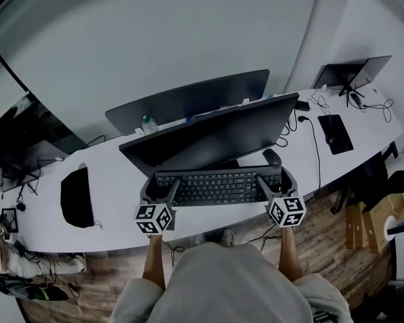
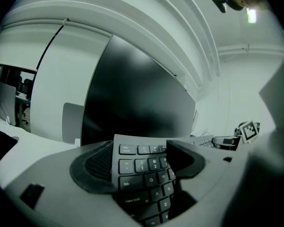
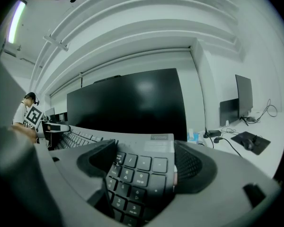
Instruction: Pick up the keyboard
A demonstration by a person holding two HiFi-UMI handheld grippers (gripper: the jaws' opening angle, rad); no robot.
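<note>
While the keyboard (image 1: 219,186) lies before the dark monitor (image 1: 209,136) | left gripper (image 1: 160,190): jaws closed on its left end | right gripper (image 1: 276,182): jaws closed on its right end

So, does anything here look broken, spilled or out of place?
Nothing stands out. The keyboard is square to the monitor, with the left gripper and right gripper shut on its two ends. No spills or damage show.

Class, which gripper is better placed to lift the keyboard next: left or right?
Neither alone. The left gripper clasps the keyboard at its left end, the right gripper at its right end; both should probably lift together.
</note>
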